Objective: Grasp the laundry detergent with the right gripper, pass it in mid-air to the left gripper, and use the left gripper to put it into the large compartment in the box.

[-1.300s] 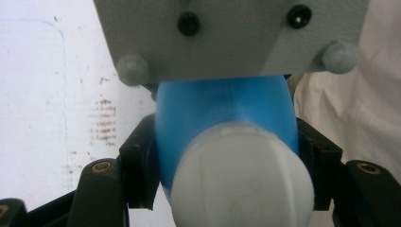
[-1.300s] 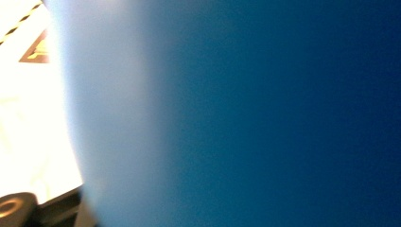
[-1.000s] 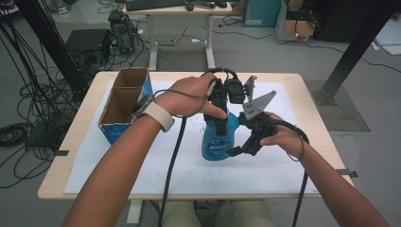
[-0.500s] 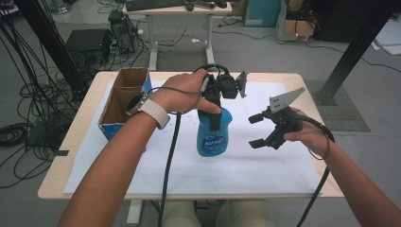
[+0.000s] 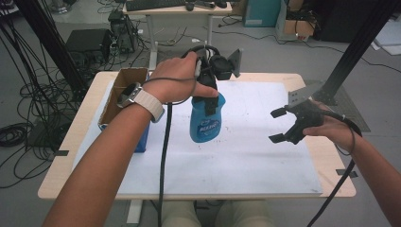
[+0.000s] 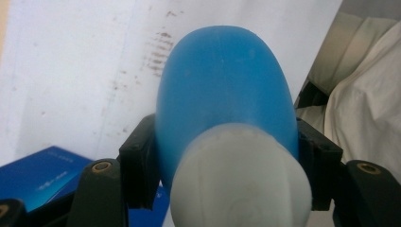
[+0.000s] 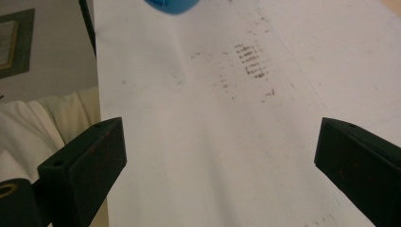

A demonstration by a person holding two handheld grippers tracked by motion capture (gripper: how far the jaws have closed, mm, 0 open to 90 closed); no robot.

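Left claw [image 5: 210, 97]: clamped on the bottle's upper part, one jaw on each side. The left claw view looks down past the white cap [image 6: 241, 177] with the black pads [image 6: 138, 172] pressed against the blue body.
Bottle [image 5: 205, 118]: blue, white cap, label facing the person, hanging upright from the left claw above the white sheet, near the middle of the bench and clear of it.
Right claw [image 5: 280, 125]: empty, jaws spread wide; they have just been opening, with nothing between them. It is held over the right part of the sheet, well apart from the bottle.
Right claw view: both jaws stand at the picture's edges, bare sheet [image 7: 213, 132] with faint brown smudges between them, the bottle's blue bottom [image 7: 171, 5] at the top edge.
Sheet [image 5: 246, 161]: white, covers most of the bench [image 5: 331, 156].
Box [image 5: 124, 90]: open cardboard box with blue sides, on the bench's left part, beside the left forearm.
Left hand [image 5: 172, 78]: wrapped around its claw, a watch on the wrist.
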